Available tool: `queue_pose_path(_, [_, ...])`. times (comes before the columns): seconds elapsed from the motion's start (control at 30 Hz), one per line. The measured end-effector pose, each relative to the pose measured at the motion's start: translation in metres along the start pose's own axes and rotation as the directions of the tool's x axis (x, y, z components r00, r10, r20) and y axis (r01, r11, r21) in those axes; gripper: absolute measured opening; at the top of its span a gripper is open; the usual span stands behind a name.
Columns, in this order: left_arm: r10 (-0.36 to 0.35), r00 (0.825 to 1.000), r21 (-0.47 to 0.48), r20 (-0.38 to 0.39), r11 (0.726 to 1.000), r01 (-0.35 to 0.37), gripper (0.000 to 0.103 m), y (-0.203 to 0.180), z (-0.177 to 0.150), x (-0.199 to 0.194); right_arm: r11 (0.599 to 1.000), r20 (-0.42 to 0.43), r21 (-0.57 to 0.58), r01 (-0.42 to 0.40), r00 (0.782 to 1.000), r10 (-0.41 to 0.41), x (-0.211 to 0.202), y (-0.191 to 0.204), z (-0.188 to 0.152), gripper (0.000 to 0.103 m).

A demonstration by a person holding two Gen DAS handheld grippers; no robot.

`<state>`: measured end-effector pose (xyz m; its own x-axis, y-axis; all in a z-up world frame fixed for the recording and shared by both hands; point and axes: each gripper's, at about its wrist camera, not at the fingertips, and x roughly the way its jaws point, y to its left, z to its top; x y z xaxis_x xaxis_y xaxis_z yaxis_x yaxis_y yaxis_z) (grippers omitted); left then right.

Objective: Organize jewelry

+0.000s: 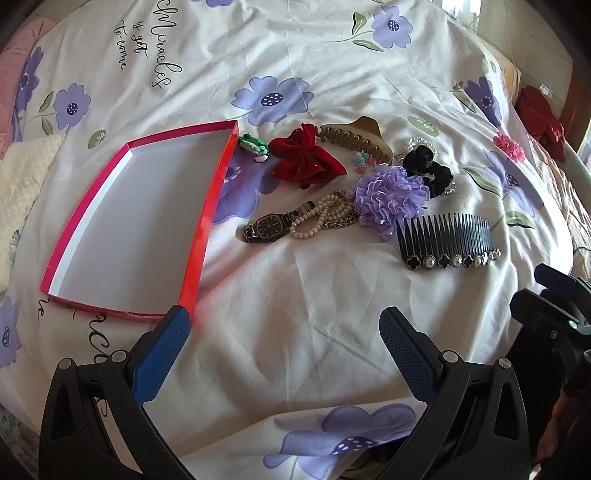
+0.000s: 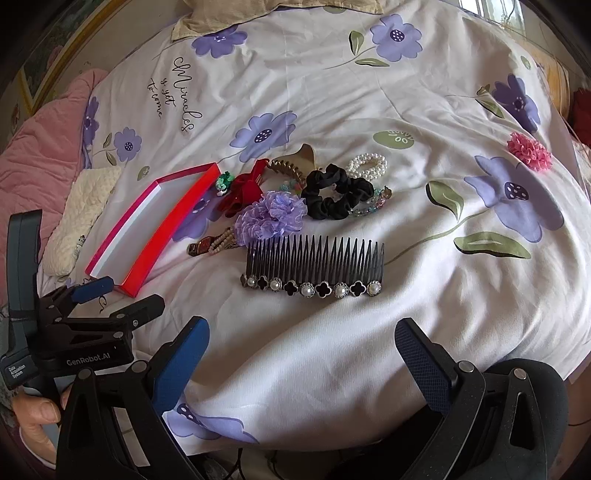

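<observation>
On the flowered white bedspread (image 2: 369, 110), the black toothed hair comb with pearl-and-clover trim (image 2: 314, 266) lies just ahead of my right gripper (image 2: 301, 354), right of the shallow red cardboard box (image 1: 140, 218). Both grippers, left (image 1: 284, 350) included, have fingers spread and empty. I judge the comb light, stiff and slippery; I'd pinch its decorated spine, sparing the thin teeth.

One red box (image 1: 207, 206), one watch (image 1: 267, 227), one comb (image 2: 314, 269), two scrunchies (image 2: 332, 195).

Floral bedspread (image 1: 332, 55) — daylit window (image 2: 491, 9)
</observation>
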<state>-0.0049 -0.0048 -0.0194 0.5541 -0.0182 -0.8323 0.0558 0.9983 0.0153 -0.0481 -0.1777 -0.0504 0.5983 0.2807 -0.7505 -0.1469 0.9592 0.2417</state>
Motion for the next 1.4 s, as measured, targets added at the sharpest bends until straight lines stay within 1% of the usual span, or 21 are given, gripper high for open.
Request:
queue_pose_path(0.5, [-0.024, 0.999, -0.02, -0.027, 1.0, 0.023, 0.103, 0.009, 0.019, 0.013, 1.0, 0.002, 0.027, -0.001, 1.0, 0.001, 0.012, -0.013, 0.02, 0.101])
queue_pose_path(0.73, [-0.075, 0.997, -0.047, -0.035, 0.996, 0.073, 0.103, 0.014, 0.036, 0.02, 0.999, 0.014, 0.044, -0.008, 1.0, 0.008, 0.019, -0.023, 0.036, 0.1])
queue_pose_path(0.9, [-0.144, 0.989, -0.053, -0.026, 0.988, 0.142, 0.101, 0.008, 0.06, 0.029, 0.998, 0.03, 0.064, -0.005, 1.0, 0.003, 0.031, -0.037, 0.056, 0.098])
queue_pose_path(0.93, [-0.15, 0.988, -0.046, -0.022, 0.988, 0.148, 0.101, 0.005, 0.063, 0.03, 0.998, 0.036, 0.067, -0.002, 0.999, 0.0, 0.035, -0.041, 0.061, 0.097])
queue_pose_path(1.03, [-0.178, 0.984, -0.01, -0.014, 0.984, 0.178, 0.095, -0.01, 0.077, 0.038, 0.997, 0.037, 0.078, 0.012, 0.999, -0.014, 0.046, -0.05, 0.074, 0.083])
queue_pose_path(1.1, [-0.205, 0.978, -0.001, -0.023, 0.979, 0.205, 0.088, -0.016, 0.084, 0.045, 0.995, 0.02, 0.097, 0.021, 1.0, -0.024, 0.059, -0.059, 0.084, 0.068])
queue_pose_path(1.13, [-0.226, 0.974, 0.001, -0.033, 0.974, 0.226, 0.086, -0.02, 0.089, 0.051, 0.994, 0.008, 0.109, 0.021, 1.0, -0.022, 0.067, -0.064, 0.088, 0.064])
queue_pose_path(1.17, [-0.238, 0.971, 0.002, -0.039, 0.971, 0.238, 0.083, -0.022, 0.092, 0.055, 0.993, 0.001, 0.116, 0.019, 1.0, -0.02, 0.071, -0.067, 0.09, 0.059])
queue_pose_path(1.2, [-0.249, 0.967, 0.005, -0.049, 0.968, 0.249, 0.081, -0.024, 0.096, 0.061, 0.991, -0.015, 0.13, 0.017, 1.0, -0.015, 0.08, -0.071, 0.094, 0.056])
queue_pose_path(1.33, [-0.288, 0.952, 0.008, -0.099, 0.957, 0.291, 0.077, -0.031, 0.103, 0.082, 0.989, -0.053, 0.15, -0.002, 0.999, 0.01, 0.101, -0.075, 0.101, 0.051])
queue_pose_path(1.37, [-0.302, 0.946, 0.006, -0.114, 0.952, 0.305, 0.075, -0.032, 0.103, 0.087, 0.989, -0.058, 0.15, -0.004, 0.998, 0.013, 0.104, -0.075, 0.101, 0.048])
queue_pose_path(1.4, [-0.316, 0.94, 0.006, -0.125, 0.948, 0.319, 0.071, -0.035, 0.103, 0.092, 0.989, -0.067, 0.15, -0.011, 0.997, 0.022, 0.108, -0.074, 0.102, 0.044])
